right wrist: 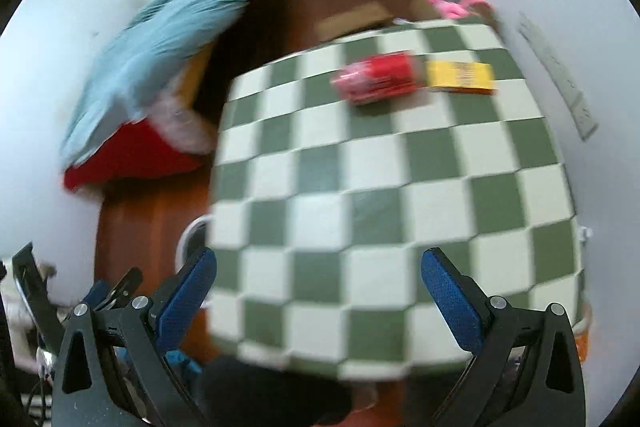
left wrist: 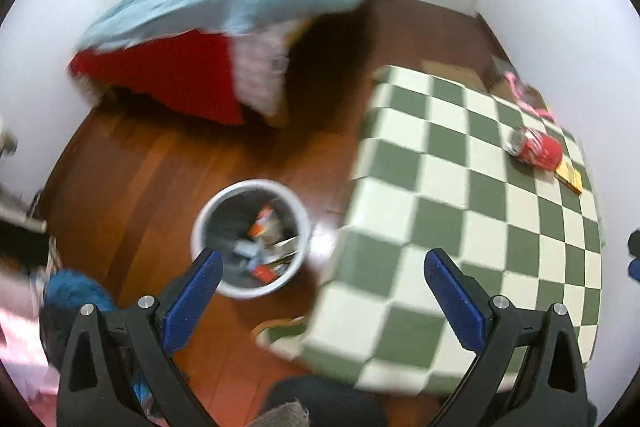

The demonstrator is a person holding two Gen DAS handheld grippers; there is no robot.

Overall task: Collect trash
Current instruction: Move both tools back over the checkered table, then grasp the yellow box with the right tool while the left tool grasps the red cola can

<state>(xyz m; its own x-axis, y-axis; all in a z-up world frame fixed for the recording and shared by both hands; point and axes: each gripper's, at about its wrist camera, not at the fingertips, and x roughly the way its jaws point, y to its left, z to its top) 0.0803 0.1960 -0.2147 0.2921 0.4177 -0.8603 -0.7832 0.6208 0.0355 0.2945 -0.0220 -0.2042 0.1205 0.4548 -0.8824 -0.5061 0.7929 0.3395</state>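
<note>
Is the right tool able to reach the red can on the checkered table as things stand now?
Probably yes. The right tool is open and empty, and the checkered table between it and the red can is bare. The can lies on its side, beside a yellow packet at the far end.

The floor (left wrist: 160,163) is glossy reddish wood planks. A green-and-white checked cloth (right wrist: 380,195) covers the desk, matt and smooth. The red can (left wrist: 536,149) on its far side looks like shiny metal; beside it lies a yellow paper packet (right wrist: 460,77). The bin (left wrist: 208,215) on the floor looks like smooth white plastic.
</note>
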